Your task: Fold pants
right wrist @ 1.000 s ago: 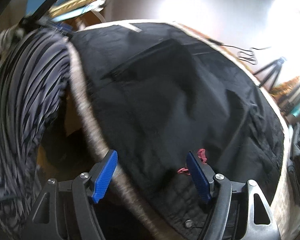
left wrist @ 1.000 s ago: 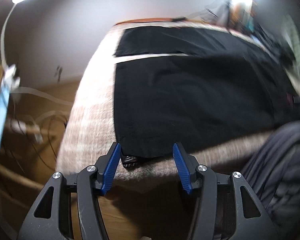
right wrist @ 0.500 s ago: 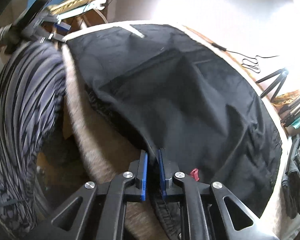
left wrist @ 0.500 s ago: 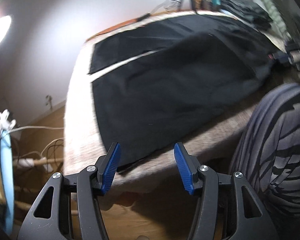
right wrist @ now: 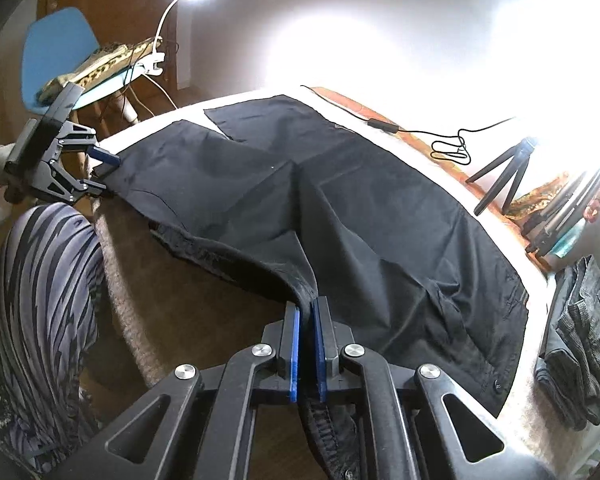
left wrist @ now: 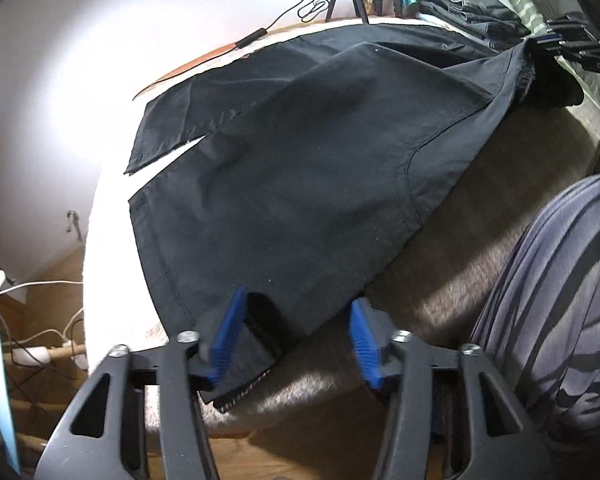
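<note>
Black pants (left wrist: 300, 168) lie spread on a beige blanket-covered table (left wrist: 480, 208), also in the right wrist view (right wrist: 380, 216). My left gripper (left wrist: 296, 340) is open, its jaws astride the near leg's hem corner at the table's front edge; it also shows in the right wrist view (right wrist: 96, 172). My right gripper (right wrist: 305, 320) is shut on the pants' waistband edge and holds it lifted off the table; it shows at the far right of the left wrist view (left wrist: 540, 46). The near side of the pants is raised between the two grippers.
A person's striped clothing (left wrist: 560, 300) is close by the table's front edge. A stack of folded dark clothes (right wrist: 580, 340) lies at the table's right end. A small tripod (right wrist: 504, 172) and a cable (right wrist: 448, 144) are at the back. A blue chair (right wrist: 56, 52) stands at left.
My right gripper has lifted the waistband edge higher, raising the near side of the pants. My left gripper has moved forward so the leg's hem corner now sits between its open jaws.
</note>
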{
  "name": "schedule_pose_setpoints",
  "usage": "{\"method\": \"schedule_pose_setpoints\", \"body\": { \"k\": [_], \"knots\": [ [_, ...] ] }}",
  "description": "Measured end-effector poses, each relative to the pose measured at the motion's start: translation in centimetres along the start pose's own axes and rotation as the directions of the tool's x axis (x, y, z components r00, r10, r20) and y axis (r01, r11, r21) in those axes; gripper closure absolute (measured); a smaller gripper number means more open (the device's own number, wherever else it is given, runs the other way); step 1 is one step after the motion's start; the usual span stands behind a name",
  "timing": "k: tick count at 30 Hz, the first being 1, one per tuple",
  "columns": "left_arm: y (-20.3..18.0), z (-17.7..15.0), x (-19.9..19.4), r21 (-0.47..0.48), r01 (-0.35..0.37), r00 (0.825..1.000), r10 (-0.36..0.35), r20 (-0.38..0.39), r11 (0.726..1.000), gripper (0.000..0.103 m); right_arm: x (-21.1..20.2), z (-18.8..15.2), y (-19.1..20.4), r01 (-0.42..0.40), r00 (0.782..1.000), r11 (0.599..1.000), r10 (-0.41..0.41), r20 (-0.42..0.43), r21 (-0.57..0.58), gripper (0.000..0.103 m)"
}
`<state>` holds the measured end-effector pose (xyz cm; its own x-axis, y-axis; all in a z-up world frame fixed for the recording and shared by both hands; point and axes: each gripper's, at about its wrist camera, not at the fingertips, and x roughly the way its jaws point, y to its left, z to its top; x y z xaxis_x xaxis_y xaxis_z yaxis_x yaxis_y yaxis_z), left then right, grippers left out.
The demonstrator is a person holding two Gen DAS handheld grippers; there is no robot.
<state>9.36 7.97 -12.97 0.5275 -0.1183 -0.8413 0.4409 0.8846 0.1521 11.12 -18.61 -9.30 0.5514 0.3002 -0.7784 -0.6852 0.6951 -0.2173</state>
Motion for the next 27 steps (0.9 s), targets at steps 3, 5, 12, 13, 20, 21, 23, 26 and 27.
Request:
{"method": "schedule_pose_setpoints", "body": {
  "k": [3, 5, 12, 13, 20, 21, 23, 26, 27],
  "knots": [
    [0.6, 0.1, 0.2, -0.011, -0.002, 1.0, 0.002, 0.014, 1.0, 0.09, 0.0, -0.1, 0.2, 0.003, 1.0, 1.0, -0.003, -0.001, -0.012, 0.099],
    [1.2, 0.3, -0.3, -0.04, 0.016, 0.999, -0.014, 0.045, 0.999, 0.094, -0.1, -0.4, 0.4, 0.005, 1.0, 1.0, -0.005, -0.002, -0.017, 0.099],
    [3.9, 3.4, -3.3, -0.062, 0.01, 0.984, 0.001, 0.18, 0.998, 0.1, -1.2, 0.4, 0.4, 0.067, 0.998, 0.997, -0.066, 0.023, -0.046, 0.099],
    [4.2, 4.1, -3.5, -0.066, 0.003, 0.981, 0.01, 0.194, 0.998, 0.1, -1.4, 0.9, 0.1, 0.078, 0.997, 0.996, -0.076, 0.031, -0.051, 0.1],
    [6.7, 9.9, -4.5, -0.029, -0.059, 0.96, 0.064, 0.273, 0.998, 0.1, -2.2, 5.5, -2.4, 0.173, 0.983, 0.976, -0.165, 0.076, -0.132, 0.101],
    [7.0, 10.5, -4.4, -0.026, -0.061, 0.959, 0.066, 0.277, 0.998, 0.1, -2.0, 6.4, -3.0, 0.191, 0.98, 0.97, -0.182, 0.076, -0.149, 0.102],
    [7.8, 12.0, -4.2, -0.025, -0.062, 0.956, 0.066, 0.286, 0.998, 0.1, -1.5, 8.0, -4.1, 0.213, 0.976, 0.962, -0.203, 0.077, -0.168, 0.102],
    [9.5, 14.6, -3.5, -0.028, -0.06, 0.954, 0.066, 0.293, 0.998, 0.1, -0.4, 10.2, -6.0, 0.239, 0.971, 0.952, -0.228, 0.079, -0.19, 0.102],
    [10.0, 15.6, -3.1, -0.023, -0.059, 0.955, 0.063, 0.291, 0.998, 0.1, 0.2, 10.9, -6.7, 0.249, 0.968, 0.948, -0.239, 0.075, -0.199, 0.102]
  ]
}}
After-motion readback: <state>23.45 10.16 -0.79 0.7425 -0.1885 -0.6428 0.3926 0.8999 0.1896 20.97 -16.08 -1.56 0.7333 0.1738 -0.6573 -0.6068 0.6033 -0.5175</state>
